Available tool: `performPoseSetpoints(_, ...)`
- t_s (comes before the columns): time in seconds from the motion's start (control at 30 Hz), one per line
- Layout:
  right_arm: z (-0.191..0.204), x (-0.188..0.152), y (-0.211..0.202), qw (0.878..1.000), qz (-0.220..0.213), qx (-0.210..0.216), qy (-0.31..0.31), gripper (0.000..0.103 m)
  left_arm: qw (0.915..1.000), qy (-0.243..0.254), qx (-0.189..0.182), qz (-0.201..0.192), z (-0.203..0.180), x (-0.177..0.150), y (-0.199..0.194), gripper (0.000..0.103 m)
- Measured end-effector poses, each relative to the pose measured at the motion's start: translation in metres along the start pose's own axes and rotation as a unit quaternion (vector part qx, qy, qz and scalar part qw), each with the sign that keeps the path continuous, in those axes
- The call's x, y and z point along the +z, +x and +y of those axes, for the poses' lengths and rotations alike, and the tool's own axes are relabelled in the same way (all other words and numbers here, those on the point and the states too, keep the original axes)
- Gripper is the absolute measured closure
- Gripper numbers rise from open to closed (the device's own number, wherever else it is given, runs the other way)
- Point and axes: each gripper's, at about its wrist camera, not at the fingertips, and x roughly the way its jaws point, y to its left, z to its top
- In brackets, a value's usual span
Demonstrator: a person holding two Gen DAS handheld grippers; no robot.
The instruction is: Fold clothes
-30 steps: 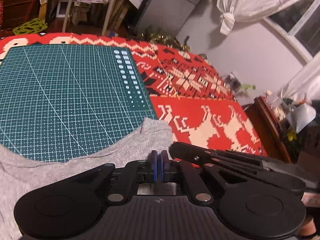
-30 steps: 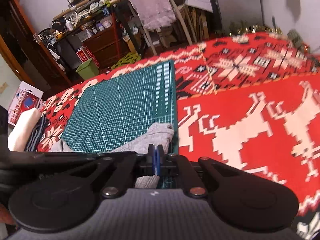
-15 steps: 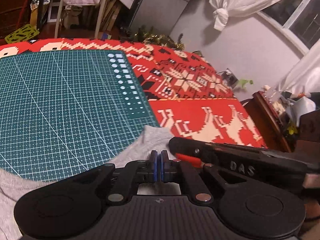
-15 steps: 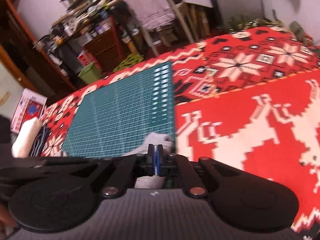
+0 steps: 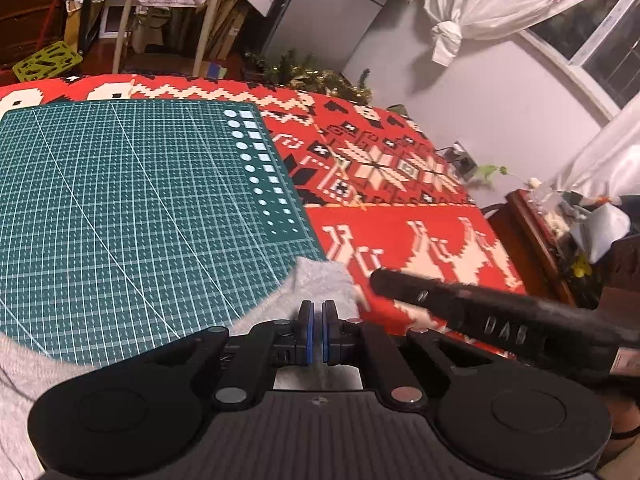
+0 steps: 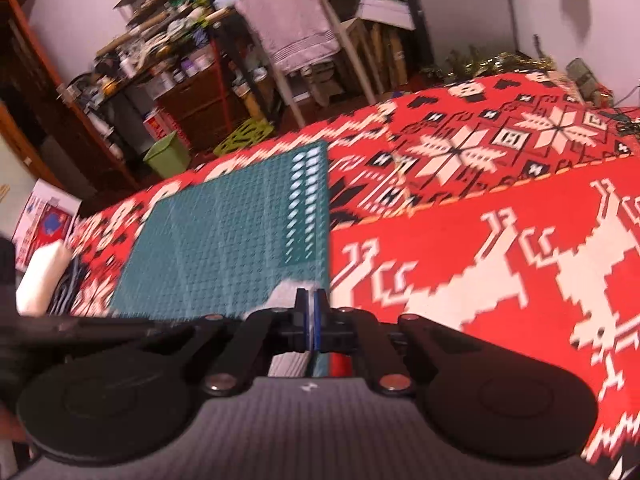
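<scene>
Your left gripper (image 5: 315, 332) has its blue pads nearly together with grey cloth pinched between them: it grips the grey garment (image 5: 320, 280) at a corner that lies over the near right corner of the green cutting mat (image 5: 140, 208), where the mat meets the red patterned blanket (image 5: 420, 248). More of the garment spreads along the mat's near edge toward your lower left. Your right gripper (image 6: 310, 320) is likewise clamped on grey fabric, at the mat's near right corner in its own view, though that view is blurred. In the left view, your right gripper's black body lies just beside the garment's corner, over the blanket.
</scene>
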Motion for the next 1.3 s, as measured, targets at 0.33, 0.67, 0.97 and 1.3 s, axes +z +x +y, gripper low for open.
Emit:
performPoseSetpoints(0.33, 0.013, -0.029, 0.003, 0.999, 0.03, -0.005, -0.024, 0.103, 0.9993, 0.026, 0.008, 0.025, -0.004, -0.021, 0.008, 0.099)
performPoseSetpoints(0.67, 0.021, -0.039, -0.027, 0.999, 0.036, 0.018, -0.032, 0.099, 0.9991, 0.031, -0.021, 0.022, -0.014, -0.031, -0.022, 0.099)
performPoseSetpoints(0.97, 0.025, -0.056, -0.027, 0.997, 0.047, -0.016, -0.051, 0.098, 0.9988, 0.028, 0.008, 0.038, -0.011, -0.047, -0.014, 0.097)
performPoseSetpoints(1.3, 0.037, -0.06, -0.046, 0.998, 0.036, 0.011, -0.042, 0.093, 0.9991, 0.029, 0.003, 0.03, -0.019, -0.053, -0.035, 0.097)
